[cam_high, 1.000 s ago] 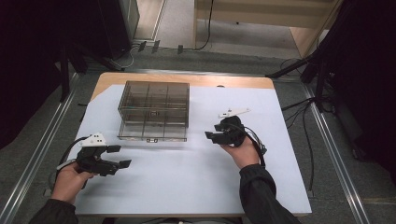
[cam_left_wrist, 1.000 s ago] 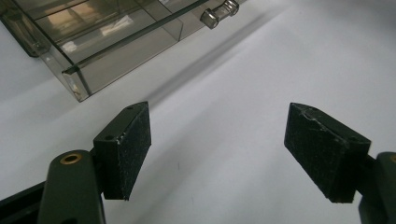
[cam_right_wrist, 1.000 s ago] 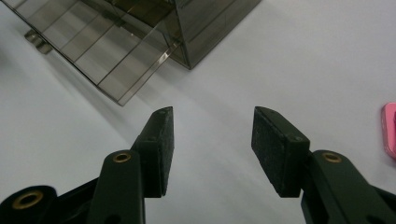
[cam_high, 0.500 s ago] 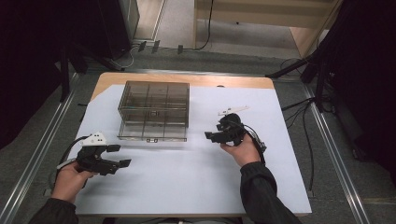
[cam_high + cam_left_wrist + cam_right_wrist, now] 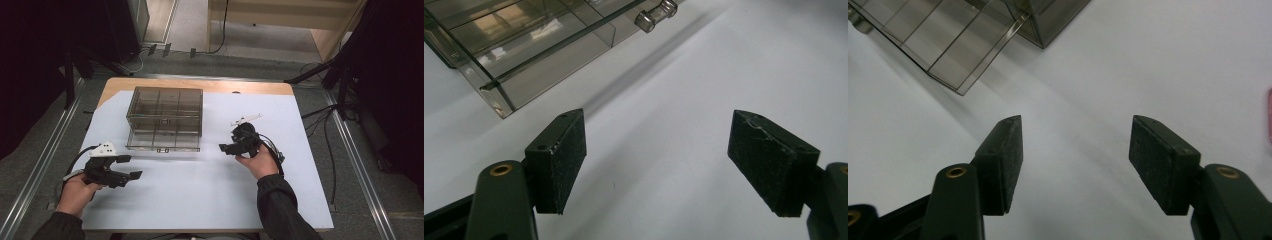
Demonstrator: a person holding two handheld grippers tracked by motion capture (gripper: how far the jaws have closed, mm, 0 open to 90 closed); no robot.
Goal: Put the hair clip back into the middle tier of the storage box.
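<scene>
Two tongs, left tongs [image 5: 129, 167] and right tongs [image 5: 226, 148], open, empty, near box [image 5: 165, 118] front edge, right jaws just narrowing.

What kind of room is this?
Probably a lab or workshop for recording handwork: a table under white sheet, metal floor rails, loose cables, and a clear plastic compartment box.

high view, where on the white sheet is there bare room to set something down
Free: the wide strip of white sheet between the left claw and right claw, in front of the clear compartment box; also the sheet's right part past the right claw. Crowded: the far left, taken by the box.
</scene>
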